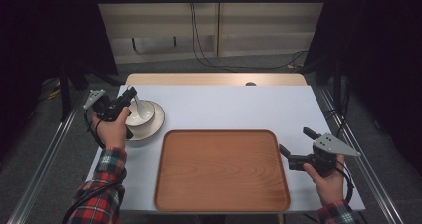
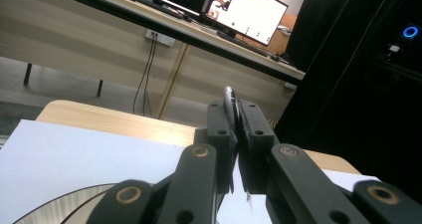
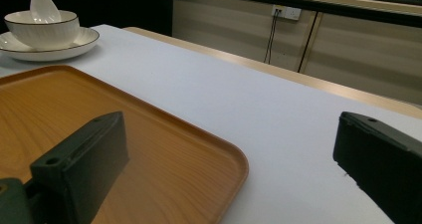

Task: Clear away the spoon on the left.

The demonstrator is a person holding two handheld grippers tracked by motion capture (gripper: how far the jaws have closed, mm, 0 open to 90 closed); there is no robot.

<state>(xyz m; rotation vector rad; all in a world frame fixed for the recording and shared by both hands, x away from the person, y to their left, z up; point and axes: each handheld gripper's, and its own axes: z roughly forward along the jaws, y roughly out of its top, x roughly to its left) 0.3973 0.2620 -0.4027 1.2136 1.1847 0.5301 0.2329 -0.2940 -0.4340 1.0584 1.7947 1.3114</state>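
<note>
Left gripper (image 1: 130,95) at desk's left edge, jaws clamped on spoon handle (image 2: 229,100); spoon (image 3: 42,6) stands in bowl (image 1: 140,112) on plate (image 1: 152,127). Right gripper (image 1: 294,145) near right edge beside wooden tray (image 1: 221,170), jaws wide apart, holding nothing.

both sleeves (image 1: 102,184) are red plaid flannel with white and dark checks. left tongs (image 1: 130,93) and right tongs (image 1: 294,142) are matte black, each topped with a grey triangular plate (image 1: 334,144) dotted with small holes. brass-coloured rivets (image 2: 128,194) sit in the linkage arms, and black cables (image 1: 82,199) trail off the handles.
</note>
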